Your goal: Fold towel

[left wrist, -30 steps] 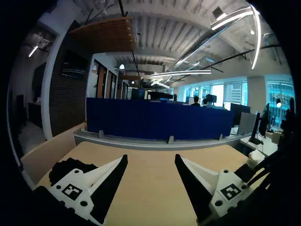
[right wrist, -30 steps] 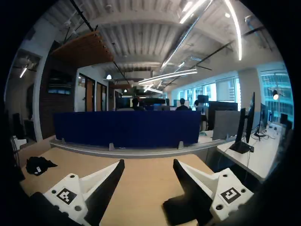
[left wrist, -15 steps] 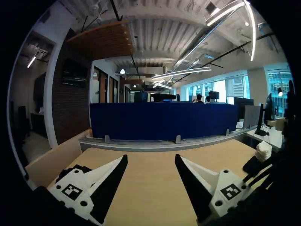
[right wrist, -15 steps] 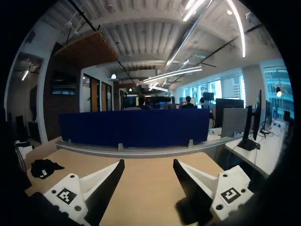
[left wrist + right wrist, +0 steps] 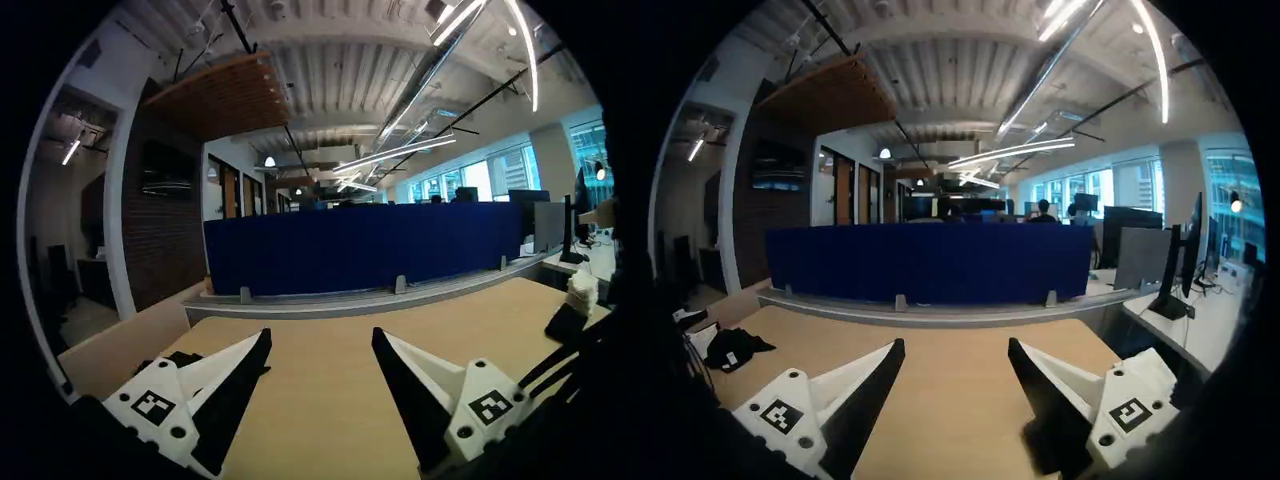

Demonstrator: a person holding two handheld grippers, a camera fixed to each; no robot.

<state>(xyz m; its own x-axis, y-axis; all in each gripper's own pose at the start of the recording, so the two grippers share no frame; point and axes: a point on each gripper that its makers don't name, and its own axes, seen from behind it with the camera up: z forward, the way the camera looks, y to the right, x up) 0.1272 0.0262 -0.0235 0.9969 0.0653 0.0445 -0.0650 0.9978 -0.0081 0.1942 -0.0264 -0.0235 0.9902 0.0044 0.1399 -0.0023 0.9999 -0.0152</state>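
Fingers (image 5: 232, 384), black wedges, over smooth wooden table (image 5: 320, 392)

Table (image 5: 960, 376): light wood top, stretching away to its far edge. Black crumpled cloth (image 5: 734, 350) with a white tag, lying at far left. In the left gripper view, white folded stack (image 5: 582, 290) and flat black item (image 5: 566, 324) sitting together at the right edge.

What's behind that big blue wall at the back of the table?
Over the blue wall you can see the tops of dark screens, a person's head and bright windows. Whatever sits lower down is hidden by it.
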